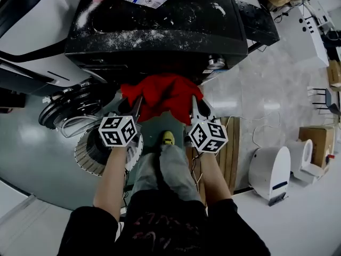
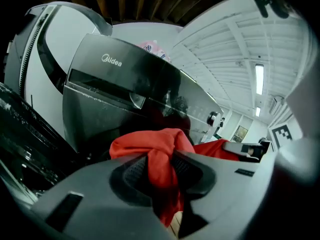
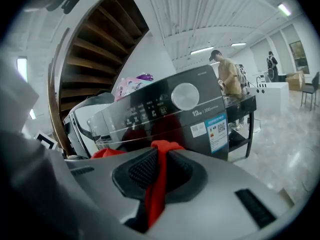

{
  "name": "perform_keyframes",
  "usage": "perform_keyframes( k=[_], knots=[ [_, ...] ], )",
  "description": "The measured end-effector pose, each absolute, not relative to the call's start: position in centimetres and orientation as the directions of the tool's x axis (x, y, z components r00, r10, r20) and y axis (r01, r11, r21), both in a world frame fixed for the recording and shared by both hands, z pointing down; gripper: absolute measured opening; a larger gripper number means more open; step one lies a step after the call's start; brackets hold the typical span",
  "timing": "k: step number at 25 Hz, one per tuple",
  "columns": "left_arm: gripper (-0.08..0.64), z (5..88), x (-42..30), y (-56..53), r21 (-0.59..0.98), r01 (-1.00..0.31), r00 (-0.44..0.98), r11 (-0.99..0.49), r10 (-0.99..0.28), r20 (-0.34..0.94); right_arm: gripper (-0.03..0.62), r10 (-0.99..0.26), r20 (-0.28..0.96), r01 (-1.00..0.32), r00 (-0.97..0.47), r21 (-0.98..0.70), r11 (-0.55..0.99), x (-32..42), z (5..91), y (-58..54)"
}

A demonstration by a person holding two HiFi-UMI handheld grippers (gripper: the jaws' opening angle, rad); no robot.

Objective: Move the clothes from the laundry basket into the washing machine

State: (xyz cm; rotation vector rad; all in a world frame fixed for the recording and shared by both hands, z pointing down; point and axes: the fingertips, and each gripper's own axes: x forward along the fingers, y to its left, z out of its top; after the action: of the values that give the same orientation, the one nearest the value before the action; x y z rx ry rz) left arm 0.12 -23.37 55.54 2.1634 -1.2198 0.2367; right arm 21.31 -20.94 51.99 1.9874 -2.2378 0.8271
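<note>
Between the left gripper (image 1: 137, 104) and right gripper (image 1: 195, 106), the red garment (image 1: 162, 94) is hanging, both claws clamping its edges

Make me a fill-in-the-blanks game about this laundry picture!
The left claw and right claw both grip a crumpled cloth garment coloured ____.
The dark grey washing machine has the brand name ____.
The shoe between the person's arms is ____.
Missing words: red; Midea; yellow.
</note>
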Motion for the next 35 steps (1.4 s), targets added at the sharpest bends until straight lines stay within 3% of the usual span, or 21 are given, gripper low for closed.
perform_keyframes(
  k=[16,24,35],
  knots=[
    [0.114,67.6,0.8,-29.9,0.366,-0.850,0.502,-0.379,-0.793,0.344,0.031,-0.943,0.269,-0.946,-0.194,-0.305,0.108,21.5,64.7,-26.8],
    [0.114,71.3,3.4,-32.7,0.321,-0.863,0.472,-0.389,-0.848,0.243,0.032,-0.970,0.153,-0.952,-0.189,-0.271,0.143,21.8,68.8,-29.2],
    [0.114,74.2,3.5,-37.5,0.243,-0.864,0.484,-0.441,-0.861,0.157,0.032,-0.977,0.084,-0.959,-0.195,-0.227,0.172,20.6,72.3,-35.1]
  ],
)
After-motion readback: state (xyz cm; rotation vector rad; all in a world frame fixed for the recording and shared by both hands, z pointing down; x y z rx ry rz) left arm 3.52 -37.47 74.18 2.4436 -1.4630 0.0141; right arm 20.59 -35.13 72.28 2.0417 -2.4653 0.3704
